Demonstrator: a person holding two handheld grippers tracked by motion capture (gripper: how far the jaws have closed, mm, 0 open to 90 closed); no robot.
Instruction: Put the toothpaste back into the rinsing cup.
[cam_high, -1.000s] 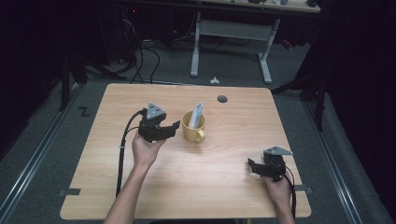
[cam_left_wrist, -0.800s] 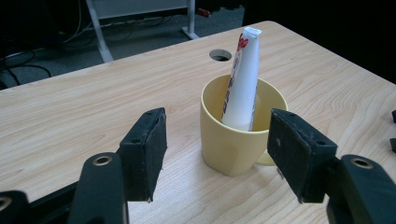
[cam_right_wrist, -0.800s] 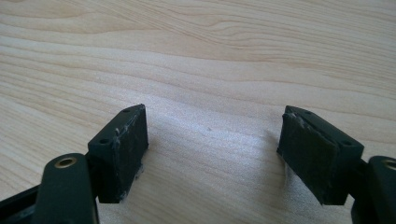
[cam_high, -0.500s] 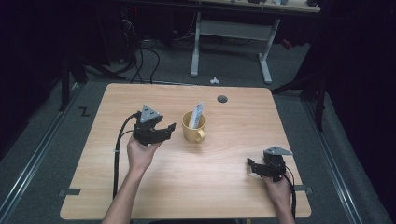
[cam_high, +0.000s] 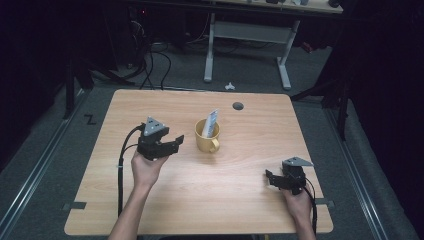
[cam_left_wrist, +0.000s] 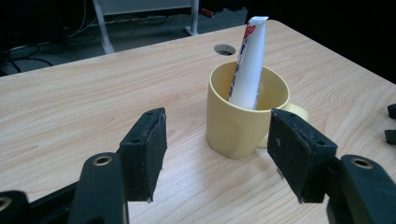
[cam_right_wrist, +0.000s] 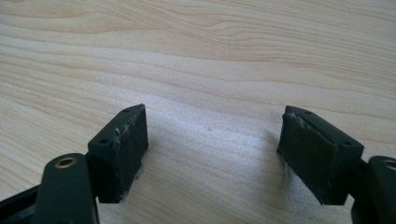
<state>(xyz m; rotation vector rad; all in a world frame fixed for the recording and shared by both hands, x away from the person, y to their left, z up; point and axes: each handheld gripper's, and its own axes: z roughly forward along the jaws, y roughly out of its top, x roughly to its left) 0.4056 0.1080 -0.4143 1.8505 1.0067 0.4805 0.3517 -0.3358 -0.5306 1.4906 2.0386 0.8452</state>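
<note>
- You are working at a pale wooden table (cam_high: 165, 200) in a dark room, with cables on the grey floor and a white desk frame (cam_high: 247, 47) standing beyond the far edge.
- A round cable hole (cam_high: 238, 106) sits near the far edge of the table, behind the mug.
- Your left gripper (cam_high: 172, 142) is held above the table just beside the yellow mug (cam_high: 205, 142), its jaws spread wide with nothing between them.
- In the left gripper view, that gripper (cam_left_wrist: 217, 154) frames the mug (cam_left_wrist: 233, 126), which stands close ahead of the pads and apart from them.
- Your right gripper (cam_high: 270, 180) rests low near the table's near right corner, well apart from the mug; its jaws are also spread and empty.
- In the right gripper view, that gripper (cam_right_wrist: 212, 154) looks onto bare wood grain.
- The mug stands upright with its handle turned toward you, and it holds one white tube (cam_high: 212, 124) that leans against the rim and sticks well above it.
- If you close on the mug off-centre, one pad could push it sideways and slide or tip it, I judge.
- The tube (cam_left_wrist: 247, 60) is tall and loose in the mug, so a knock to its top could lever the mug over or flip the tube out.
- The handle is a narrow target; a pad catching it would probably spin the mug.
</note>
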